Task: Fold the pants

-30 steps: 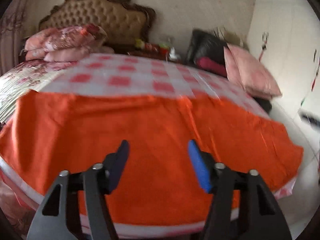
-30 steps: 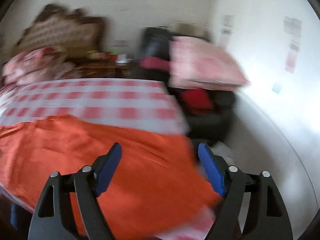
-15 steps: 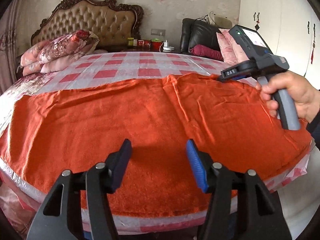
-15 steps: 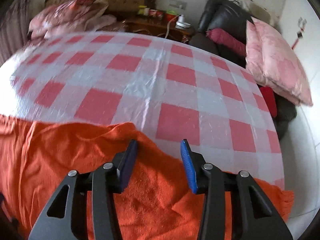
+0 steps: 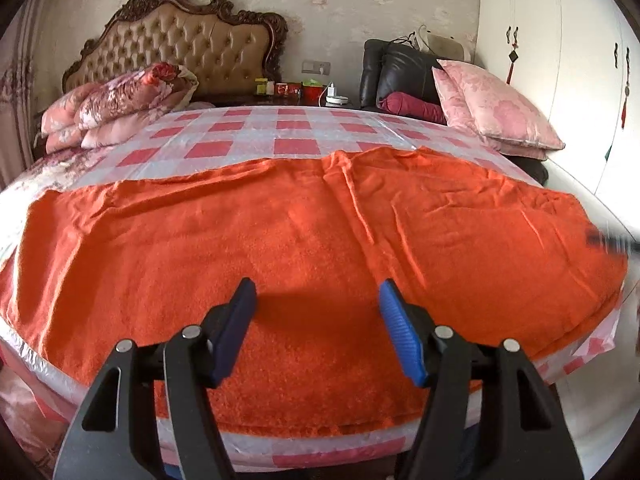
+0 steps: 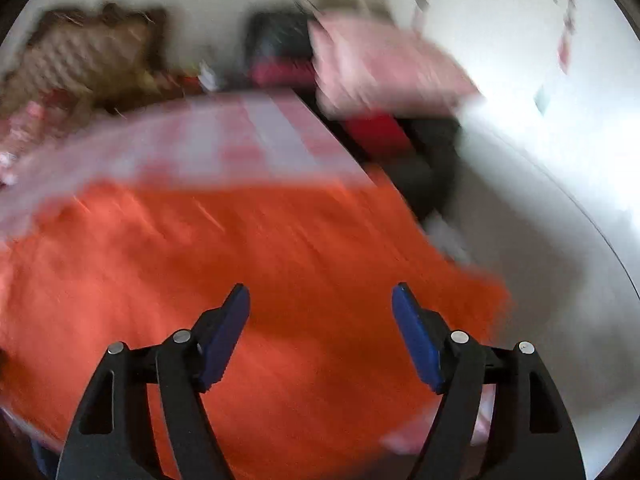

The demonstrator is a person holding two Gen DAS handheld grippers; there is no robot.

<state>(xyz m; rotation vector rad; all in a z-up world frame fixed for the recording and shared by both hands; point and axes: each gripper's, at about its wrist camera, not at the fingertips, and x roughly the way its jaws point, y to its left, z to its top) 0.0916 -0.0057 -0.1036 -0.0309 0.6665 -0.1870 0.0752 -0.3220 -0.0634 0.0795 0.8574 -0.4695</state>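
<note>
While both grippers gape, orange cloth (image 5: 304, 240) covers bed (image 5: 280, 128).

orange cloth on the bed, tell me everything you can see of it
The orange cloth looks like a thick, fuzzy, towel-like fabric, bright orange all over. It lies spread flat across the near end of the bed, over the pink and white checked cover, its near edge following the mattress edge. A raised crease runs from its far edge toward the near right, with smaller wrinkles on the right side. Both grippers are open above it, not touching. No legs or waistband can be made out.
</note>
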